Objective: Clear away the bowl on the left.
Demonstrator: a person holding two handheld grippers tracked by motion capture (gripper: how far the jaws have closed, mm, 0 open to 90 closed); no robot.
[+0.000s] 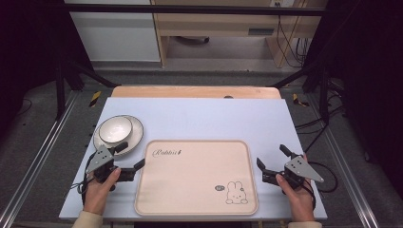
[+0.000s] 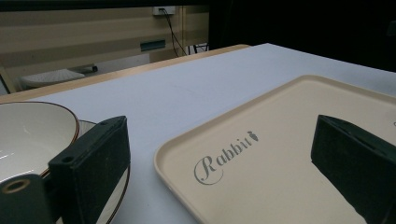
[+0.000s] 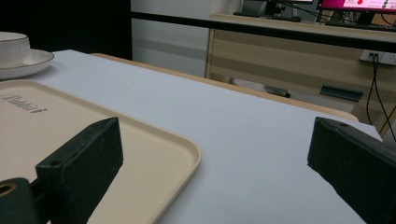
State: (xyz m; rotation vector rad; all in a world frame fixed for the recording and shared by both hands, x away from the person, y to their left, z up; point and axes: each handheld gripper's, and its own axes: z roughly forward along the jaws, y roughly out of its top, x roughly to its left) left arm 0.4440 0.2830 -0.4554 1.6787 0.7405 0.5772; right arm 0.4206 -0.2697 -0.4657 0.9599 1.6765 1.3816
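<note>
Flanking the tray (image 1: 197,178) near the desk's (image 1: 199,118) front edge, both hands are holding their tools level, jaws standing apart with nothing between them. Sitting at the tray's 9 o'clock, the left tool (image 1: 127,159) is pointing toward 1 o'clock, one jaw hovering over the tray's left rim and the other reaching beside the plate (image 1: 135,136); the left hand (image 1: 100,187) is wrapping the grip from behind, wrist straight. Mirroring it at 3 o'clock, the right tool (image 1: 272,156) is angling toward 11 o'clock just off the tray's right rim, the right hand (image 1: 295,190) gripping low.

Lying flat and empty, the tray is looking like stiff, light plastic with a smooth, probably slippery face; its raised rim at the two side edges is offering the surest hold, one tool per side. Beyond the left tool, at the tray's 10 o'clock, a bowl (image 1: 115,129) is resting in the plate. Both are looking ceramic, so heavier, hard and chippable; pinching the bowl's rim is seeming safest.
</note>
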